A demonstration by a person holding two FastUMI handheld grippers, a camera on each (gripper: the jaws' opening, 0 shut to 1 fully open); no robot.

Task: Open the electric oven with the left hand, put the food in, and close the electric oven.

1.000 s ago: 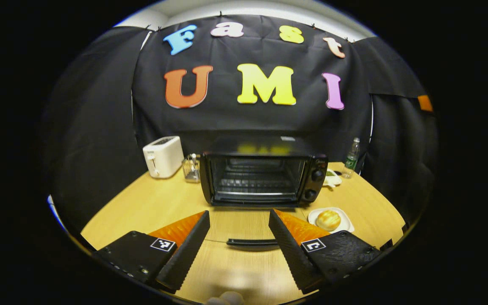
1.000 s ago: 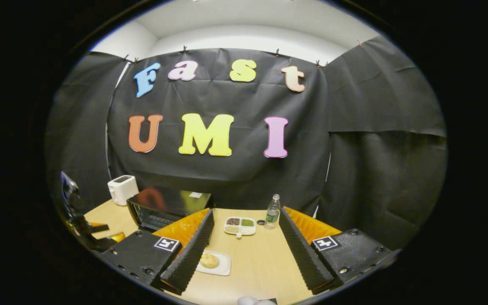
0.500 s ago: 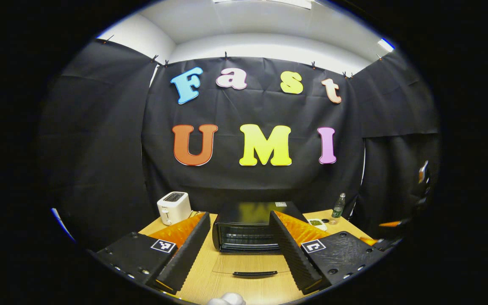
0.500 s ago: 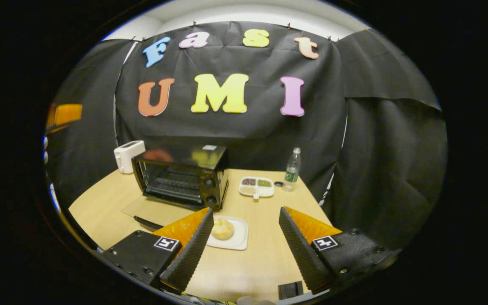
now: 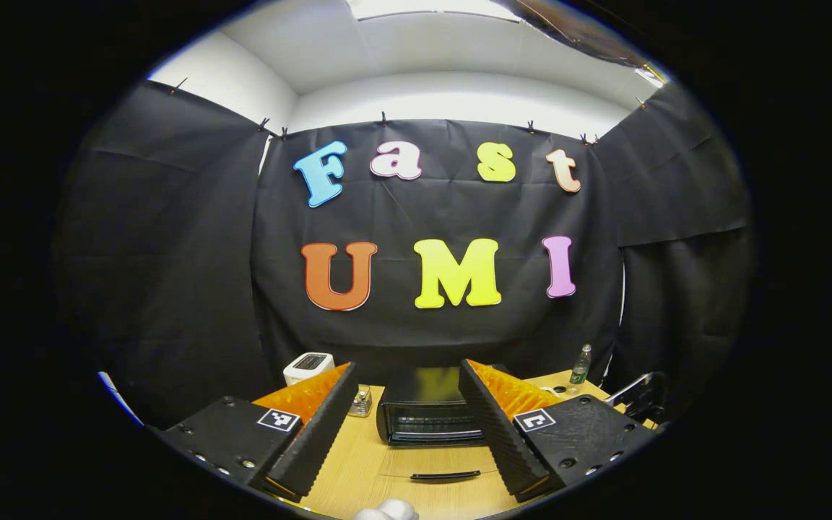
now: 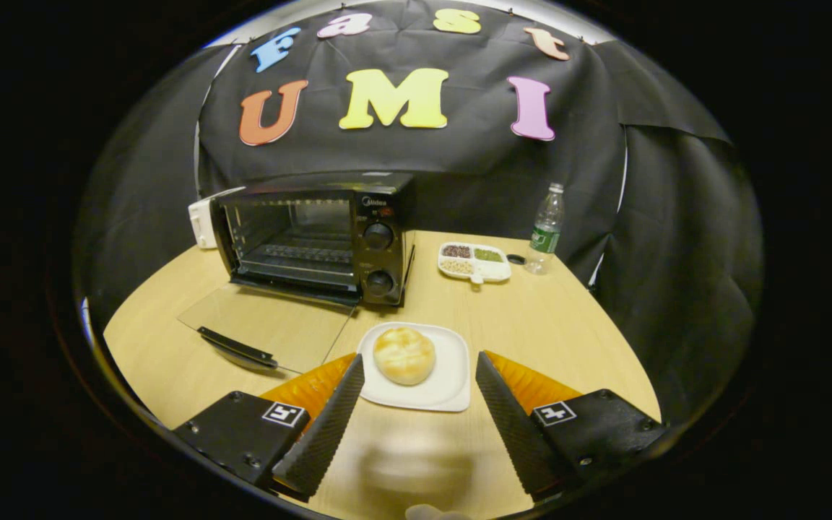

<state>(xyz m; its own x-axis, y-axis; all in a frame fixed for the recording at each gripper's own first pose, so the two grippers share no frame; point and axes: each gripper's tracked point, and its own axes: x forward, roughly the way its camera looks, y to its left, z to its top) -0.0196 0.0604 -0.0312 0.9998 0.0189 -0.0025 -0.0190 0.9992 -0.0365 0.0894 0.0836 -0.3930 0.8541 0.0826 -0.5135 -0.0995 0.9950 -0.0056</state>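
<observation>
Two spread fingers of the right gripper [image 6: 416,404] frame the near rim of a white square plate [image 6: 452,383] holding a round golden bun [image 6: 404,354], gripping nothing. Beyond the plate, on the wooden table [image 6: 546,325], stands the black electric oven [image 6: 315,235], its glass door [image 6: 264,325] folded down flat. Right of the oven sit a divided snack tray [image 6: 474,261] and a clear bottle [image 6: 544,230]. Facing the oven [image 5: 423,412] from farther back, the left gripper [image 5: 405,433] hangs wide apart and empty.

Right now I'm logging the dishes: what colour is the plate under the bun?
White; the plate shows best in the right gripper view.
</observation>
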